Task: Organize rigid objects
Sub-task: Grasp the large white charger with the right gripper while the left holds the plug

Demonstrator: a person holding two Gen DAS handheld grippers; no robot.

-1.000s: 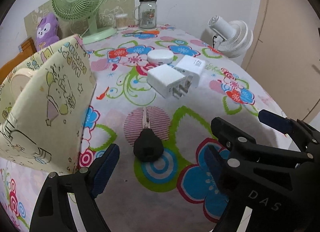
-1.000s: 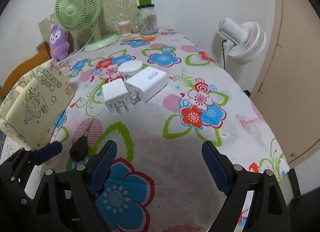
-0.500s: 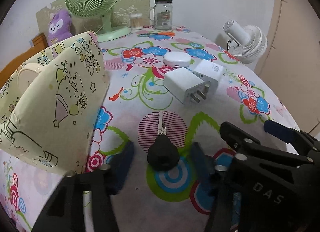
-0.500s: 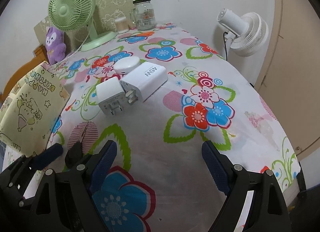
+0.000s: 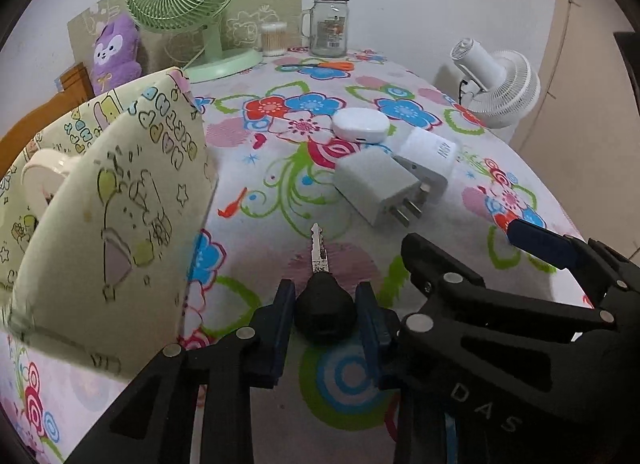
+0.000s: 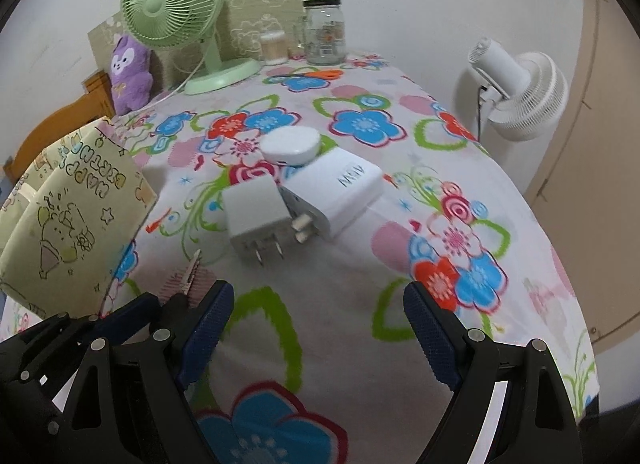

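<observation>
Two blue fingers of left gripper pressed on black head of key, flat on flowered tablecloth beside yellow bag. Right gripper wide open, holding nothing, near white chargers.

A room in somebody's home.

A flowery tablecloth is covering the table, a green fan and a purple soft toy are sitting at the back, and a white fan is standing beside a plain wall.
</observation>
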